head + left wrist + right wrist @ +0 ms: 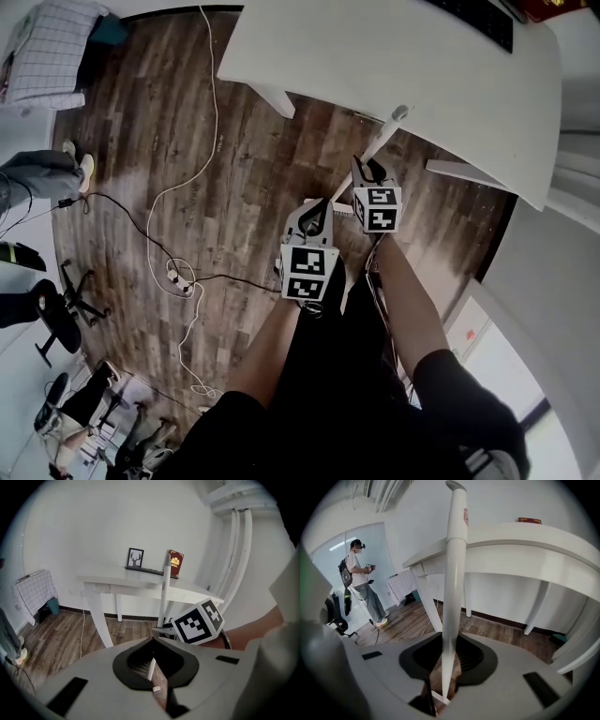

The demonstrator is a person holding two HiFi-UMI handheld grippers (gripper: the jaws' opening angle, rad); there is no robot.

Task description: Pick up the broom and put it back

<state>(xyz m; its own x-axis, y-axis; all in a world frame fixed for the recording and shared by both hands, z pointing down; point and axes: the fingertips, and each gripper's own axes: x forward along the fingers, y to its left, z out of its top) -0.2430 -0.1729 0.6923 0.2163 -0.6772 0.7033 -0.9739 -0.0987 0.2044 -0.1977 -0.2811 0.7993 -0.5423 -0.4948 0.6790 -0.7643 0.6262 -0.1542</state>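
A white table [375, 56] stands against a pale wall above a dark wood-plank floor [141, 141]. On the tabletop, a framed deer picture [135, 558] and a red book [176, 563] lean upright against the wall, with a flat dark keyboard [145, 569] in front of them. White pipes [236, 550] climb the wall to the right. A white cable [211, 94] and a black cable [122, 211] trail across the boards to a power strip [180, 277]. A checked cloth [35, 592] hangs over a rack beside a teal bin [52, 605]. A person [363, 585] stands across the room, near a black office chair [335, 616].
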